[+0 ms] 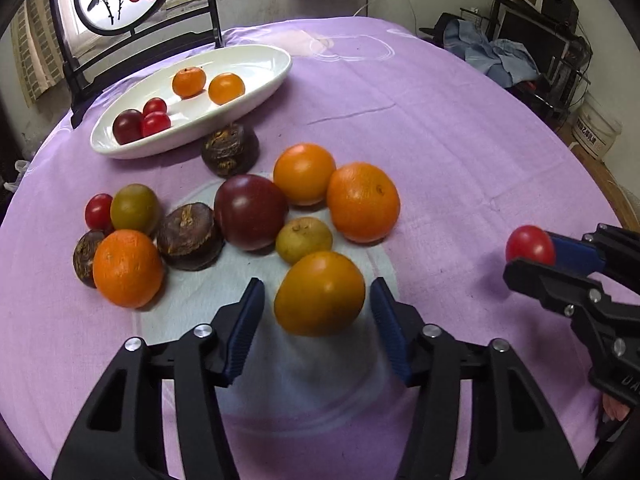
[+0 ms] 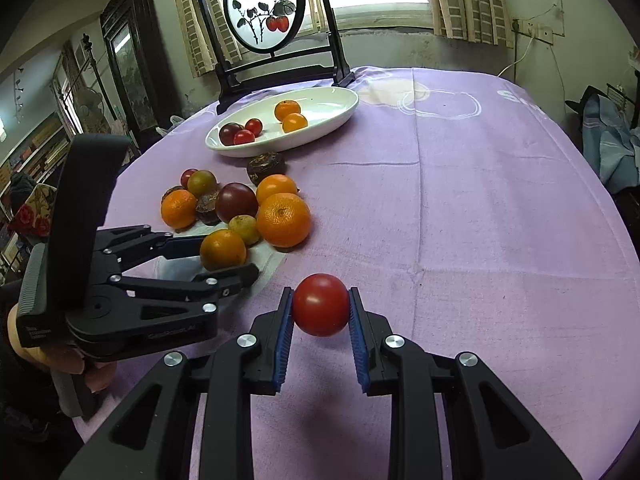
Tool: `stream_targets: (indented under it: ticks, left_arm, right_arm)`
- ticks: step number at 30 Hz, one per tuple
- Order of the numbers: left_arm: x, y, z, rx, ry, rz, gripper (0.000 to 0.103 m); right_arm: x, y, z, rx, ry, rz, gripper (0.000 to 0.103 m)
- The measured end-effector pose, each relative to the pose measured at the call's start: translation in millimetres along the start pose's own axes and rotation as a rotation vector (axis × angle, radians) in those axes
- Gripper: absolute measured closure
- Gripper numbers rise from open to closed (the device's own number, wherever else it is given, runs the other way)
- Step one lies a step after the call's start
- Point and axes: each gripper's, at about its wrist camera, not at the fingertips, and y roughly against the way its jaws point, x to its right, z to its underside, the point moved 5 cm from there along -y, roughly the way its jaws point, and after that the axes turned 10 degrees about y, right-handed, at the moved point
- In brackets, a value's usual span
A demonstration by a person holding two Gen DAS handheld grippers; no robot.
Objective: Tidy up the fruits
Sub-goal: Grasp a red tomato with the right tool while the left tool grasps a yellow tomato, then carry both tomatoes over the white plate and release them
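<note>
Your left gripper (image 1: pixel 318 312) straddles an orange fruit (image 1: pixel 320 294) at the near edge of the pile, jaws spread with a gap showing on both sides, so nothing is gripped yet. If you close off-centre, the round skin could squirt forward into the yellow-green fruit (image 1: pixel 304 239) and big orange (image 1: pixel 363 202) just behind it and scatter the heap across the purple cloth (image 1: pixel 460 140).

Your right gripper (image 2: pixel 320 312) is clenched on a red tomato (image 2: pixel 320 305), lifted clear of the cloth, held only near the pad tips. Squeeze harder and you may bruise it; tilt or jolt and it could slip out and roll.

Both pieces belong in the white dish (image 1: pixel 260 56) at the far side; reaching there together, your grippers could collide.
</note>
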Motion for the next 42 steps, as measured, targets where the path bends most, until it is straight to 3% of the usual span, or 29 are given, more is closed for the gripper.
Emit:
stream_targets:
  ticks: [1,10,19,23,30,33,35,37,39,42]
  left_arm:
    - [-1,1,0,0.003,-0.002,0.004,0.064]
    - [-25,31,-9,0.029,0.034,0.071,0.064]
    - [-87,64,-84,0.185,0.132,0.022,0.064]
    - [-116,50,-120,0.219,0.182,-0.023,0.064]
    - [-161,2,-160,0.148,0.266,-0.086,0.064]
    - [-168,-15,-170,0.132,0.285,-0.077,0.064]
    - [-171,-26,-175,0.107,0.308,-0.061,0.064]
    - [-172,-31,-176,0.101,0.333,-0.046,0.047]
    - [-172,-29,-176,0.128,0.346,-0.051,0.036]
    - [-165,-23,-172,0.135,0.322,-0.05,0.035]
  right_arm:
    - [-1,0,0,0.0,0.001,-0.001,0.076]
    - [-14,0,-12,-0.006,0.038,0.016,0.076]
    - [-47,-11,-103,0.094,0.165,0.05,0.076]
    - [-60,-46,-139,0.064,0.209,0.038,0.076]
    - [-75,-125,-177,-0.021,0.235,0.014,0.076]
    - [-68,-148,-184,-0.058,0.194,0.033,0.075]
    - [-63,-158,-183,-0.087,0.167,0.034,0.061]
    - [-61,-160,-184,-0.084,0.156,0.033,0.054]
    - [-62,-157,-181,-0.075,0.165,0.032,0.053]
    - [-59,-148,-176,-0.065,0.177,0.043,0.053]
